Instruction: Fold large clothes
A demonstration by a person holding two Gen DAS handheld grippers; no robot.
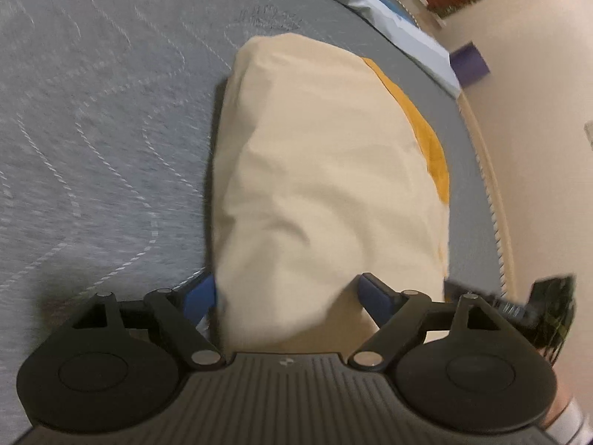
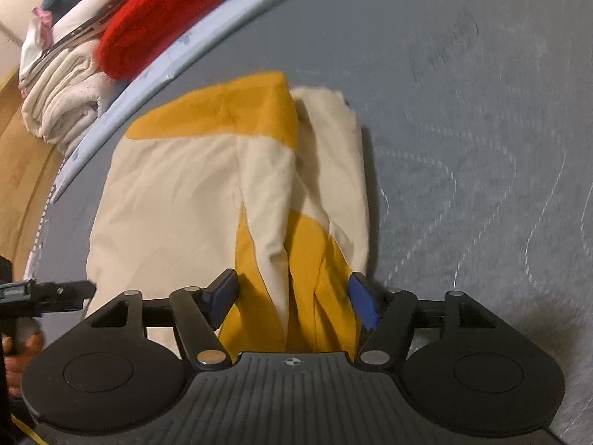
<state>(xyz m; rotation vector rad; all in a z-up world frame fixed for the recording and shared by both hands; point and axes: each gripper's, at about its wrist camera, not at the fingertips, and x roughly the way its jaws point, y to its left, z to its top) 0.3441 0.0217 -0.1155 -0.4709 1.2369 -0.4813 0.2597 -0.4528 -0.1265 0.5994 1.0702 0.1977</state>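
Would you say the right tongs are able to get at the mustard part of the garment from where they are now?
Probably yes. The right tongs stand open with the mustard folds of the cream garment already between their pads, and nothing covers that cloth on the grey mattress.

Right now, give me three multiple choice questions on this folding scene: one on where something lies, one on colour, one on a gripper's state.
1. Where does the garment lie?
A. on the grey mattress
B. on a wooden chair
C. in a basket

2. Which colours does the garment show?
A. green and white
B. cream and mustard yellow
C. black and red

3. How does the right gripper stand?
A. shut on a sock
B. out of view
C. open, cloth between its fingers

Answers:
1 A, grey quilted surface surrounds the cloth.
2 B, cream panels with yellow patches.
3 C, its blue pads stand apart, astride the folds.
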